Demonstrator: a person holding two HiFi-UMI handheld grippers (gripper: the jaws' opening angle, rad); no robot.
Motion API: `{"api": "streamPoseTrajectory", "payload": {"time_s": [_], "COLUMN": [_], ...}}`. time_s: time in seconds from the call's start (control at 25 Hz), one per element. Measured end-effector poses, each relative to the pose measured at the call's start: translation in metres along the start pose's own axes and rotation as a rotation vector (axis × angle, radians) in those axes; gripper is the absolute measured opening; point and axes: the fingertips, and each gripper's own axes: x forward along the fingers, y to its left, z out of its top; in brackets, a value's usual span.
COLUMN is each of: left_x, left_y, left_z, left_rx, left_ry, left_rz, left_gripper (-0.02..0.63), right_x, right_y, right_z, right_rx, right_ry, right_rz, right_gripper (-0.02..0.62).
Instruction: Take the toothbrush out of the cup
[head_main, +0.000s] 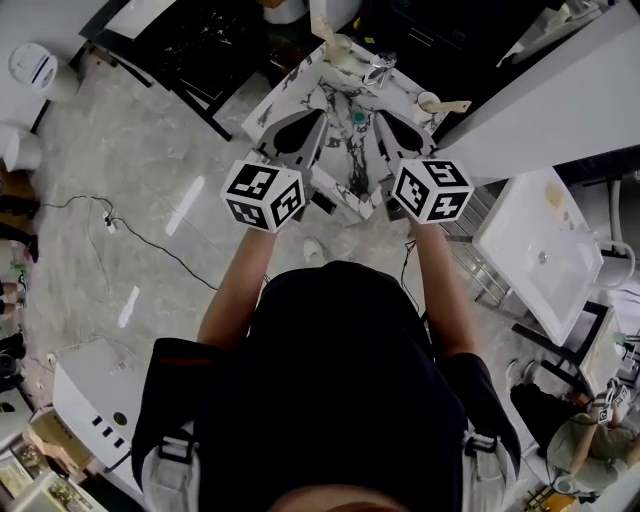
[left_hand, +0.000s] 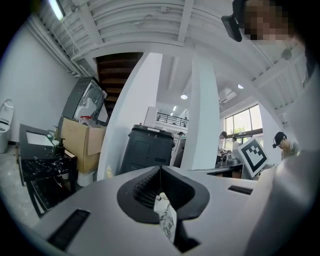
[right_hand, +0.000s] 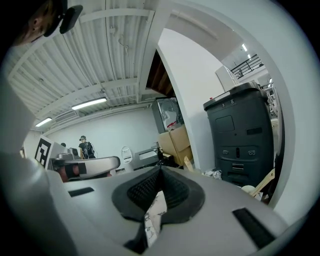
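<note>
Hovering both grippers above the marble vanity top (head_main: 290, 88), side by side, marker cubes toward the person.

- left gripper (head_main: 321, 114): jaws fully together, nothing between them. Its own view (left_hand: 160, 168) shows the pads meeting at the tip, with only a sliver of the veined marble visible through the gap lower down.
- right gripper (head_main: 379, 116): same, jaws together and empty. Its own view (right_hand: 160, 167) shows the pads meeting at the tip and marble behind the lower gap.
- Both tips sit over the middle of the vanity top, either side of the teal drain (head_main: 358, 117) and close to it. Neither touches anything I can see.
- faucet (head_main: 380, 68): at the far edge of the vanity top, beyond the drain.
- cup (head_main: 428, 101): on the vanity top's far right corner, right of the faucet, upright. Well apart from the left tip, nearer the right tip but clear of it.
- toothbrush (head_main: 456, 105): still in the cup, with its pale wooden handle leaning out over the right rim, past the vanity top's edge.
- The right gripper view catches the same pair low at its right: cup rim (right_hand: 247, 189) and the handle (right_hand: 266, 181) slanting up to the right, off to the side of the jaw line, not between the pads.
</note>
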Motion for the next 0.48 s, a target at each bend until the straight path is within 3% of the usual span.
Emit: {"api": "streamPoseTrajectory", "payload": {"time_s": [0.48], "left_x": [0.003], "left_y": [0.030], "left_z": [0.000], "left_rx": [-0.051], "left_ry": [0.005], "left_rz": [-0.106], "left_gripper": [0.017], "right_x": [0.036], "right_y": [0.002], "right_z": [-0.008], "right_rx": [0.056], "right_ry": [0.027], "right_rz": [-0.072], "right_gripper": [0.034]}}
